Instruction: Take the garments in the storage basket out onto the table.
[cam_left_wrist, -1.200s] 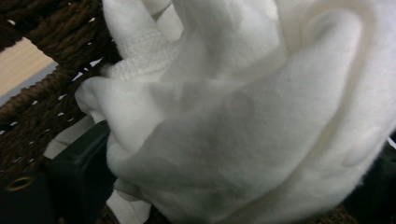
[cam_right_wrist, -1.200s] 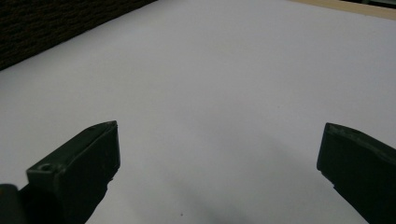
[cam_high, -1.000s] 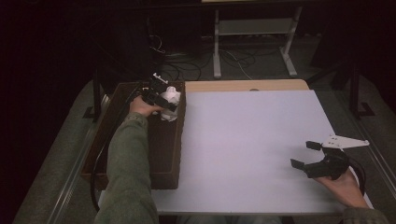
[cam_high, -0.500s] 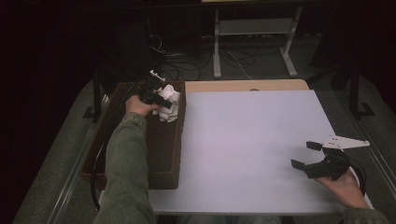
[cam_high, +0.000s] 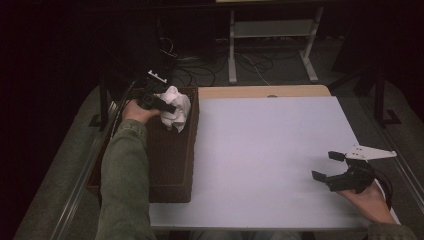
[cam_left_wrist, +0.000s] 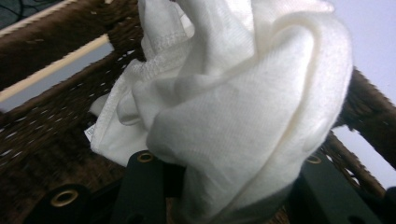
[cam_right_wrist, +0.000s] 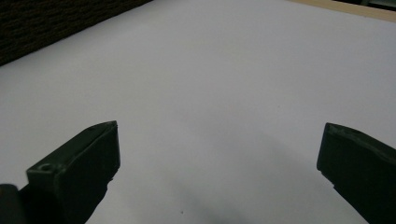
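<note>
Left gripper (cam_high: 167, 106) just clamped down on the white cloth (cam_high: 176, 112) and lifted it clear of the far end of the wicker basket (cam_high: 170, 155), so looks like unloading's underway. Right of the basket: bare white surface (cam_high: 260, 150), right gripper (cam_high: 330, 166) resting wide open near its right edge. Behind: dark room, metal stand (cam_high: 270, 40), floor cables.
</note>
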